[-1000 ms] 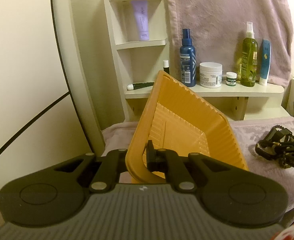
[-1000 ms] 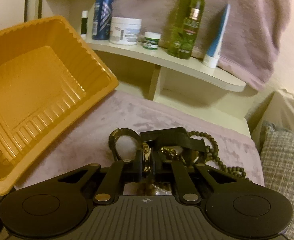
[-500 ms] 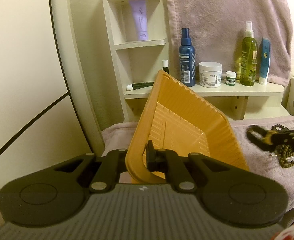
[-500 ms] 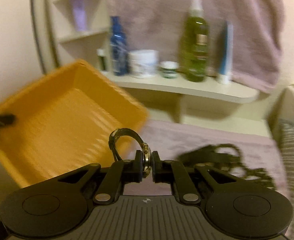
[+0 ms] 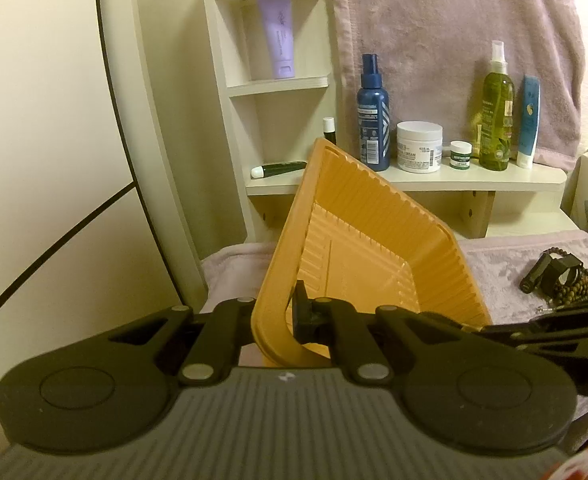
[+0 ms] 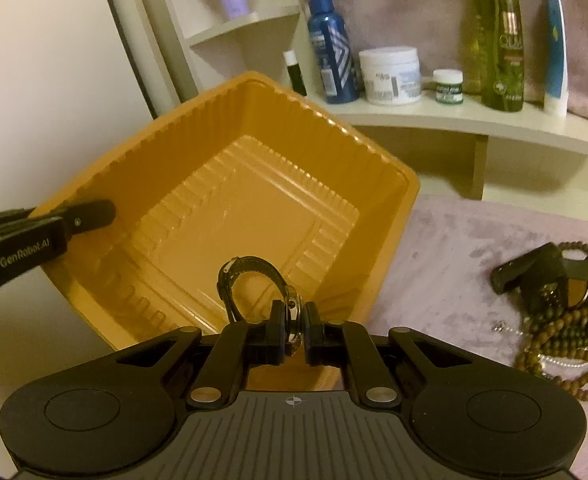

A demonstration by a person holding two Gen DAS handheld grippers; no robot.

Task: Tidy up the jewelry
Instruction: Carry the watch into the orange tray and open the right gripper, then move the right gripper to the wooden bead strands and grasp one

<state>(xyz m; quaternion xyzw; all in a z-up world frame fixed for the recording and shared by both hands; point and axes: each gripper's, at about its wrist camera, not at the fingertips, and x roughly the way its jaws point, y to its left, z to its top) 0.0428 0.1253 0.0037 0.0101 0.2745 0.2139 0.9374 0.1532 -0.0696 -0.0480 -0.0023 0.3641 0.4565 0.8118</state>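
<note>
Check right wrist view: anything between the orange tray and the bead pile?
Bare purple cloth only, in the right wrist view. Nothing lies between the orange tray and the bead pile; a black watch sits at the pile itself.

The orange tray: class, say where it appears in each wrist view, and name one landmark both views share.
Left wrist view: the orange tray fills the centre, tilted, its near rim clamped by the left gripper.
Right wrist view: the orange tray sits centre-left, open side facing the camera, behind the right gripper holding a watch.
Shared landmark: the blue spray bottle on the shelf.
</note>
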